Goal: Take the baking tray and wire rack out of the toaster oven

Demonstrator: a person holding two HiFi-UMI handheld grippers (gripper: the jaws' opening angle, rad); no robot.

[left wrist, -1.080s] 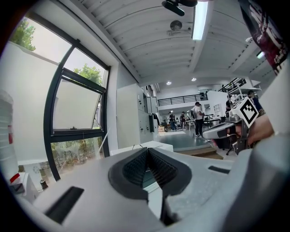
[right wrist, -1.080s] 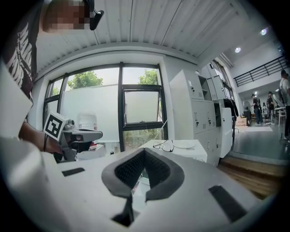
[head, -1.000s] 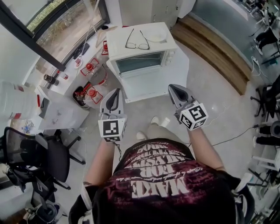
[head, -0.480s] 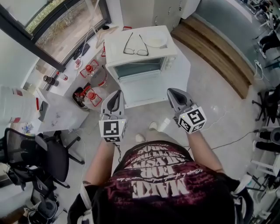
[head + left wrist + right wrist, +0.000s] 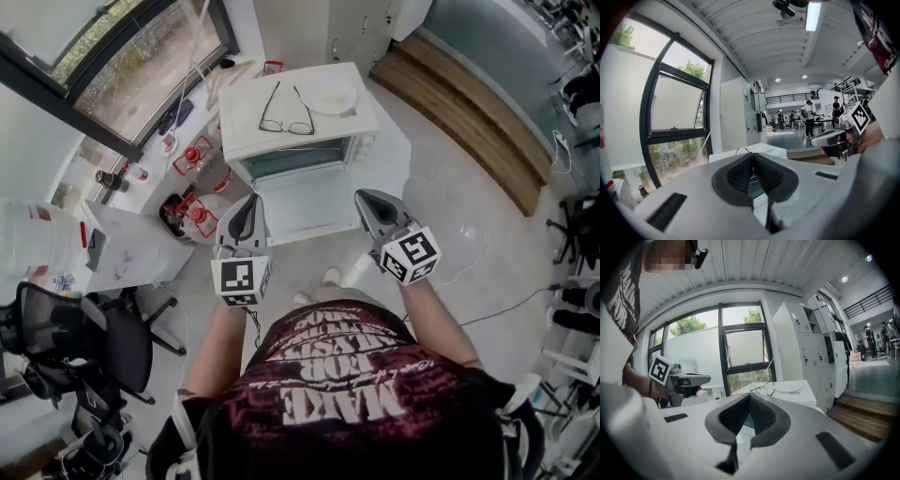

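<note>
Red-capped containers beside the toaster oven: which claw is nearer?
Left. The left claw sits close by the red-capped containers; the right claw is farther off, on the other side of the toaster oven front.

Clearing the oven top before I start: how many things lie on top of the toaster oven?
2. A pair of glasses lies near the middle of the toaster oven top, and a white dish sits to their right in the head view. Nothing else shows there.
</note>
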